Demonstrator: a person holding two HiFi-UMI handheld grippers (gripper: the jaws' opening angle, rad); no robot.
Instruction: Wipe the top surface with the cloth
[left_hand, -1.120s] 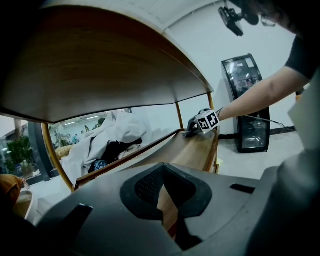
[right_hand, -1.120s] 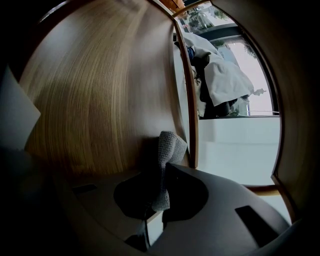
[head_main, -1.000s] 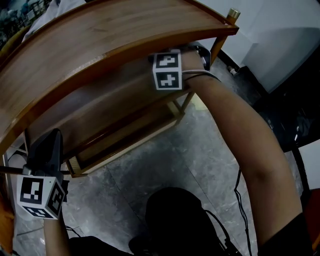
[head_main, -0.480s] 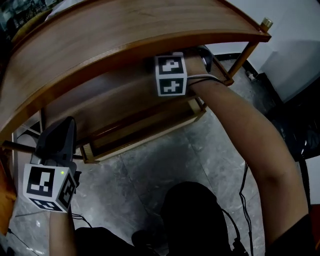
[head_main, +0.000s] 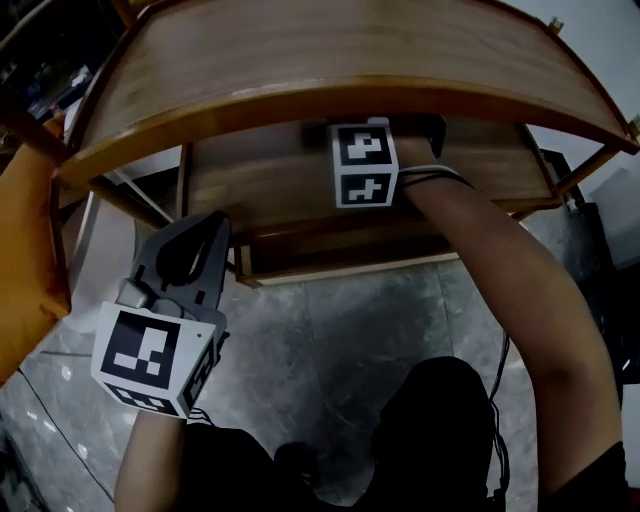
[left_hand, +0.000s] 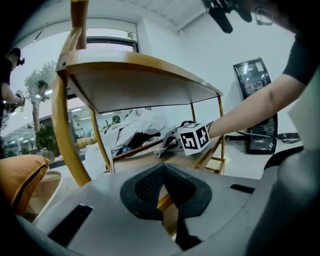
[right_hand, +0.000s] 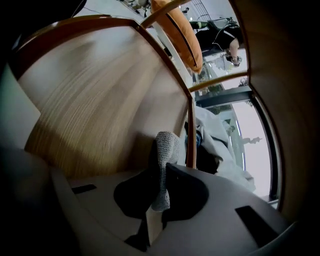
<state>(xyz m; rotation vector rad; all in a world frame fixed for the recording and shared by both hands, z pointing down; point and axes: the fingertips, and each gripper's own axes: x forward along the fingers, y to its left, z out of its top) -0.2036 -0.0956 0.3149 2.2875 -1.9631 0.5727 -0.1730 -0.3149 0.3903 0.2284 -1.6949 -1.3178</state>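
Against the frame half a second before, the left gripper (head_main: 195, 228) is found higher and nearer the front left corner of the middle shelf (head_main: 270, 180). The right gripper (right_hand: 162, 170) is kept under the front edge of the top surface (head_main: 340, 45). That curved edge is seen overhanging the right gripper's marker cube (head_main: 362, 165), and open floor (head_main: 330, 320) is shown in front of the shelf unit. The right forearm (head_main: 500, 290) is stretched forward beneath the top. The left gripper is held low outside the front edge, its jaws pressed together on nothing. The grey cloth (right_hand: 165, 150) is pinched between the right gripper's jaws, below the top surface and above the middle shelf.
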